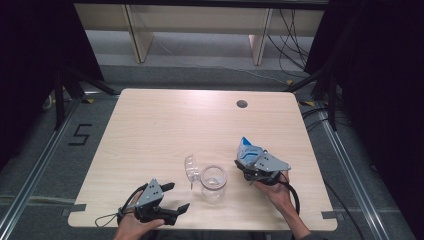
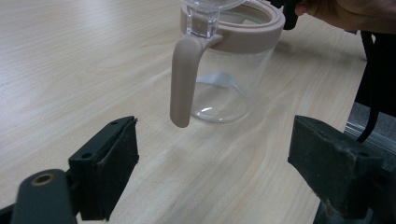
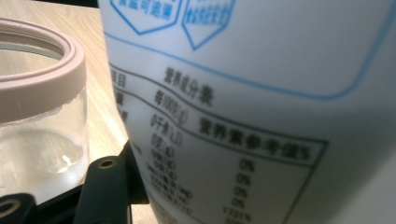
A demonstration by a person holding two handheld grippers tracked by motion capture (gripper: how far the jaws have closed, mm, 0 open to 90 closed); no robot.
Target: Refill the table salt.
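A clear glass jug point(image 1: 213, 182) with a beige-pink rim and handle point(image 2: 182, 79) stands near the table's front middle, its clear hinged lid point(image 1: 191, 168) tipped open to the left. My left gripper point(image 1: 177, 196) rests at the front left, open, its jaws apart with the jug's handle ahead of them. My right gripper point(image 1: 246, 168), just right of the jug, is shut on a white pouch with blue print point(image 1: 248, 150). In the right gripper view the pouch point(image 3: 261, 116) stands close up beside the jug's rim point(image 3: 37, 56), with one black finger point(image 3: 107, 186) against it.
The light wooden table point(image 1: 160, 125) has a round cable hole point(image 1: 242, 104) at the back right. A black cable point(image 1: 292, 192) loops from the right gripper near the front edge. Dark curtains and metal floor rails flank the table.
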